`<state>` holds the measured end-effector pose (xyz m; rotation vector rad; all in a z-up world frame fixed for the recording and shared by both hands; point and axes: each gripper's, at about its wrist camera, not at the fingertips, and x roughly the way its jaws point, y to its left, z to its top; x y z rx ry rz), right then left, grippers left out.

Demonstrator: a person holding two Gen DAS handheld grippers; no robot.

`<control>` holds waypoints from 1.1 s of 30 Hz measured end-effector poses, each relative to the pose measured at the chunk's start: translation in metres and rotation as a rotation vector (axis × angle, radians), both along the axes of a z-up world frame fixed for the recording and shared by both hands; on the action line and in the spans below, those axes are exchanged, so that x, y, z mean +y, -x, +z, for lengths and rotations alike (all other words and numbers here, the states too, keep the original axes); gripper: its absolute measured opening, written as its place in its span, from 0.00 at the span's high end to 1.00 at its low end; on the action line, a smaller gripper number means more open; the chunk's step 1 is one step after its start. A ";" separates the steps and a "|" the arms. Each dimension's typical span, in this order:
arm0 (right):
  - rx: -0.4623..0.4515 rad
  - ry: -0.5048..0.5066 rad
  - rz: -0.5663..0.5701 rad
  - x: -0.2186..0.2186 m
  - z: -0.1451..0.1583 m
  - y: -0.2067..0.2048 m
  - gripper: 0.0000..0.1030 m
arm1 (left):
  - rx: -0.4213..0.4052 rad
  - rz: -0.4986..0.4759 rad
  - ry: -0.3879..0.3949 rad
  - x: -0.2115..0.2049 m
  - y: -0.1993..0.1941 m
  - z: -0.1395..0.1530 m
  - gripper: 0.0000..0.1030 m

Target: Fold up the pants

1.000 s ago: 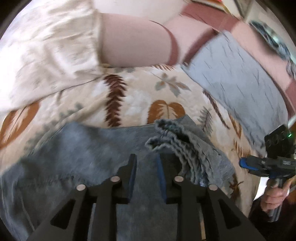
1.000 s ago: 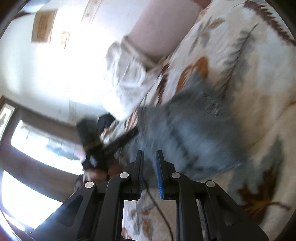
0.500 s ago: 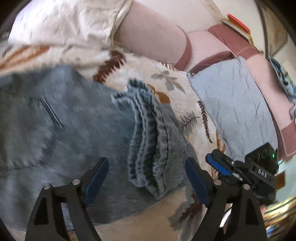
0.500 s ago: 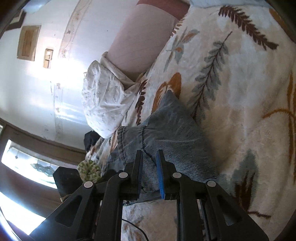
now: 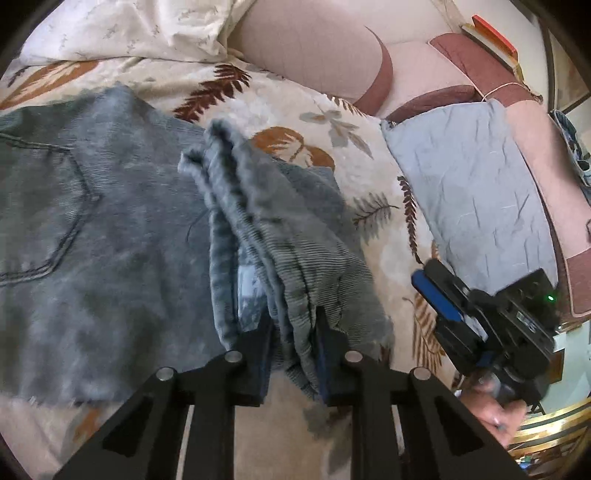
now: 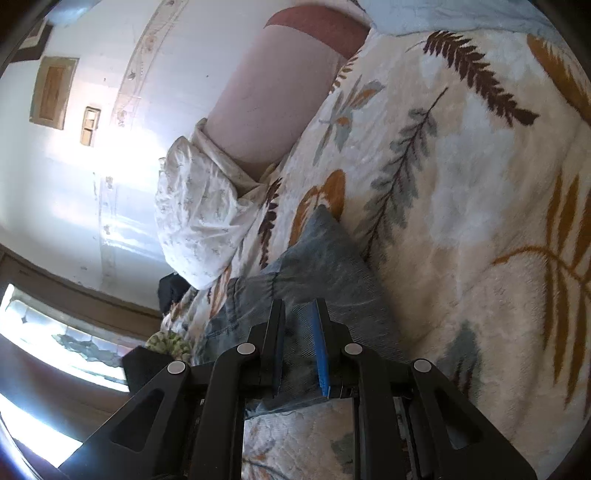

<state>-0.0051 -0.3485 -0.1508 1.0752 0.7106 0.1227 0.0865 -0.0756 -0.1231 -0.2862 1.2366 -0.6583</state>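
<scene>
Grey-blue corduroy pants [image 5: 92, 229] lie spread on the leaf-patterned bedspread [image 5: 295, 107], back pocket at the left. A bunched stack of folded edges [image 5: 295, 236] runs down the middle into my left gripper [image 5: 293, 332]. Its jaws are closing and the pads press on that bundle of fabric. My right gripper [image 5: 436, 295] hovers to the right of the pants over the bedspread, a person's hand [image 5: 498, 410] on its handle. In the right wrist view my right gripper [image 6: 298, 325] is shut with nothing gripped, and the pants [image 6: 325, 266] lie just beyond its tips.
A white patterned pillow [image 5: 129, 29] and a pink bolster [image 5: 306, 40] lie at the head of the bed. A grey-blue quilted pillow [image 5: 469, 177] rests at the right. A wall and window fill the left of the right wrist view.
My left gripper opened wide, moved to the bunched folded edges and closed on them. The right gripper stayed shut and drifted slightly beside the pants.
</scene>
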 end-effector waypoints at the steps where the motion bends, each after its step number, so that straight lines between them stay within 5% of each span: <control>1: -0.003 -0.006 0.000 -0.001 0.000 0.000 0.85 | 0.017 0.013 -0.010 0.006 0.001 0.001 0.79; 5: -0.012 0.008 0.024 0.003 0.002 -0.003 0.85 | 0.130 0.078 -0.117 0.027 -0.006 -0.034 0.59; 8: 0.011 0.024 0.064 0.015 -0.001 -0.010 0.85 | 0.167 0.136 -0.027 0.042 -0.006 -0.037 0.59; 11: 0.063 0.035 0.131 0.031 -0.008 -0.019 0.85 | 0.080 0.137 -0.080 0.043 0.004 -0.021 0.54; 13: 0.128 0.082 0.193 0.044 -0.016 -0.027 0.75 | 0.011 0.142 -0.100 0.045 0.010 -0.010 0.53; 15: 0.265 0.136 0.231 0.055 -0.037 -0.034 0.74 | -0.031 0.140 -0.104 0.048 0.016 -0.003 0.51; 21: 0.185 0.185 0.217 0.055 -0.019 -0.027 0.71 | -0.136 0.187 -0.155 0.083 0.038 0.010 0.48; 26: 0.115 0.175 0.236 0.062 -0.010 -0.025 0.71 | -0.198 0.364 -0.208 0.170 0.069 0.018 0.39; 33: 0.034 0.221 0.247 0.090 0.005 -0.026 0.70 | -0.242 0.739 -0.249 0.289 0.091 0.019 0.36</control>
